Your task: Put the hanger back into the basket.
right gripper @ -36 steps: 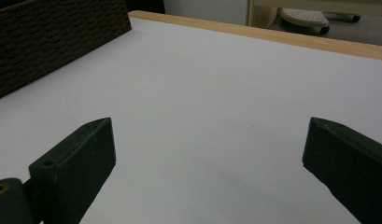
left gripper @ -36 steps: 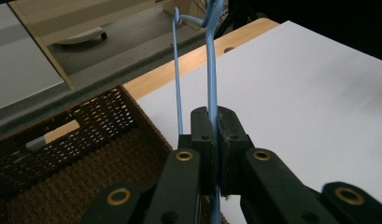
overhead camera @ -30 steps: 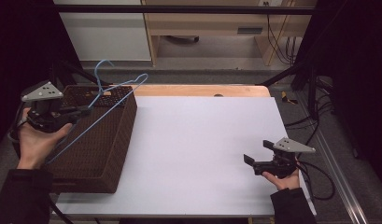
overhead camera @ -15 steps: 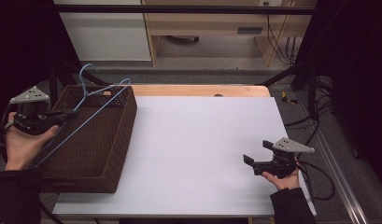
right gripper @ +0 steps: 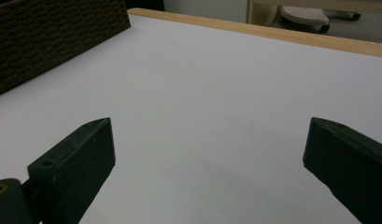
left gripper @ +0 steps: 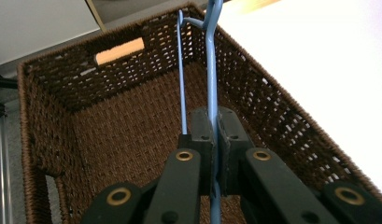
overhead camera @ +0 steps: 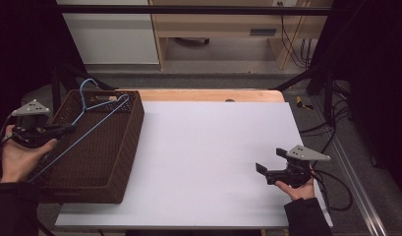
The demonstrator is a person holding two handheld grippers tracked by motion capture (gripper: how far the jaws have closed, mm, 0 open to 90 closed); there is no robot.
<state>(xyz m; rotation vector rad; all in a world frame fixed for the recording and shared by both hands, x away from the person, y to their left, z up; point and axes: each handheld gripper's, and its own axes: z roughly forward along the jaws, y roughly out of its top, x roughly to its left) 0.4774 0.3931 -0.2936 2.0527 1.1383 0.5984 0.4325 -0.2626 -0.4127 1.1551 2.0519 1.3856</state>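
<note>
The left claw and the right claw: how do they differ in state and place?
The left claw is shut on the blue hanger; the right claw is open and holds nothing. The left claw is above the wicker basket; the right claw is above the white table. Both have black jaws.

The high view looks forward and down over the whole desk (overhead camera: pixel 208 162). Each gripper view looks closely along its own jaws; all three share the wicker basket (overhead camera: pixel 121 162).
</note>
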